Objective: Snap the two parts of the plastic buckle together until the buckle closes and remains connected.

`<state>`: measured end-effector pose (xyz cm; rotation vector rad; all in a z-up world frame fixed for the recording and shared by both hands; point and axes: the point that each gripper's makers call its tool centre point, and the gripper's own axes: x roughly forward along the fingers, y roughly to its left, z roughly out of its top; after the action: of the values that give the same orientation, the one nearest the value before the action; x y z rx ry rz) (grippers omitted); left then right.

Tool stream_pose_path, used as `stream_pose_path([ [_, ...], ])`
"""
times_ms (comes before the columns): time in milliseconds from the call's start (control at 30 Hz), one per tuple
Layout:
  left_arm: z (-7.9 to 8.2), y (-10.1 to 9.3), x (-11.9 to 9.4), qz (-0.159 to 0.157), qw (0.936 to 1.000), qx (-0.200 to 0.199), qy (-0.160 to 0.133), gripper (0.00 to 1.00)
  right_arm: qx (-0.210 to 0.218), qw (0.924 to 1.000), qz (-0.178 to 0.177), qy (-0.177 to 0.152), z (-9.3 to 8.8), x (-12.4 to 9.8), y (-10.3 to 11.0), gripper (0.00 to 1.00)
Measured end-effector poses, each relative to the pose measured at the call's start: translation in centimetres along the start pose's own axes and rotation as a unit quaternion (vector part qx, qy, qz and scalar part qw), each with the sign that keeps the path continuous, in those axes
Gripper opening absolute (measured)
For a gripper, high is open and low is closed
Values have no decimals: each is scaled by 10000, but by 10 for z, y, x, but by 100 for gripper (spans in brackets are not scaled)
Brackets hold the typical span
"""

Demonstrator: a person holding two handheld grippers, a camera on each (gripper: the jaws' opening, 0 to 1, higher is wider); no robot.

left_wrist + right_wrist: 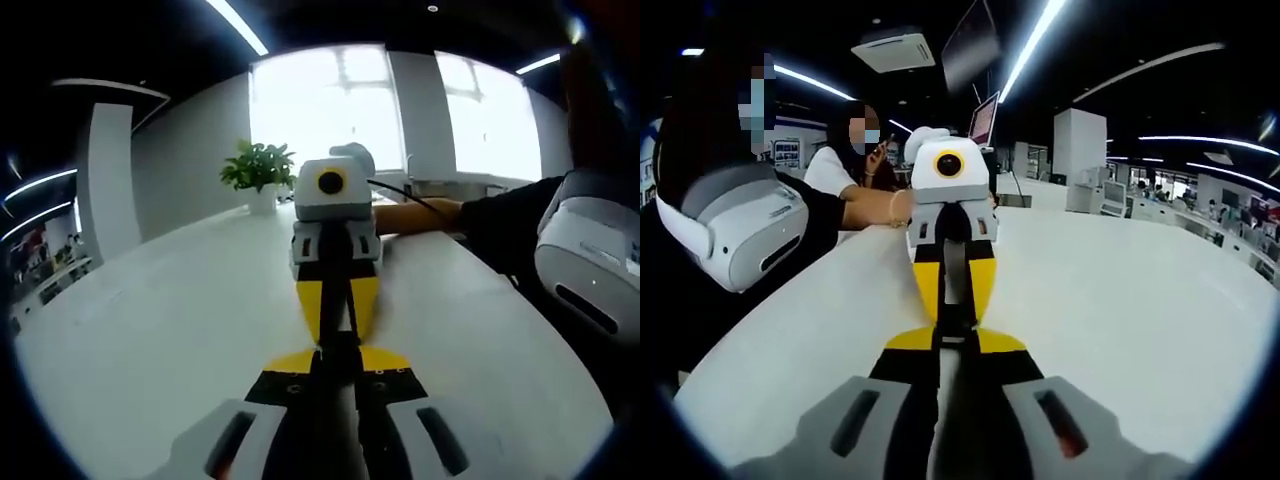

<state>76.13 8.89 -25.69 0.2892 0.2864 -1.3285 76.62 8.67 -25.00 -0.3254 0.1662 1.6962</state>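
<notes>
White table [150, 330], claws meeting (buckle between)

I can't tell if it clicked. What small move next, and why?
Probably press left gripper and right gripper slightly closer along their line: they meet tip to tip, shut, and the buckle joint is hidden between them, so a latch is unconfirmed.

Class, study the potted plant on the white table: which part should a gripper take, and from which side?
Take the white pot, coming in level from the open table side. It stands upright with plain walls, while the leaves spread over its top and would likely be crushed from above.
</notes>
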Motion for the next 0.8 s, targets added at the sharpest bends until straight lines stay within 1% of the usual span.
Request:
stream_pose_path([
  [233,1,4,-2,129,9998,179,26,13,-80,9999,-128,30,1,0,-3,12],
  [367,1,9,-5,254,9991,327,81,13,-140,9995,-274,77,1,0,-6,12],
  [467,1,14,-7,354,9987,354,98,13,-181,9990,-399,106,0,0,-9,12],
  [633,14,23,-15,522,9982,199,-202,13,-178,9983,-547,66,3,-1,-13,11],
  [800,20,29,-21,663,9971,169,-319,13,-215,9977,-641,6,7,-3,-13,11],
])
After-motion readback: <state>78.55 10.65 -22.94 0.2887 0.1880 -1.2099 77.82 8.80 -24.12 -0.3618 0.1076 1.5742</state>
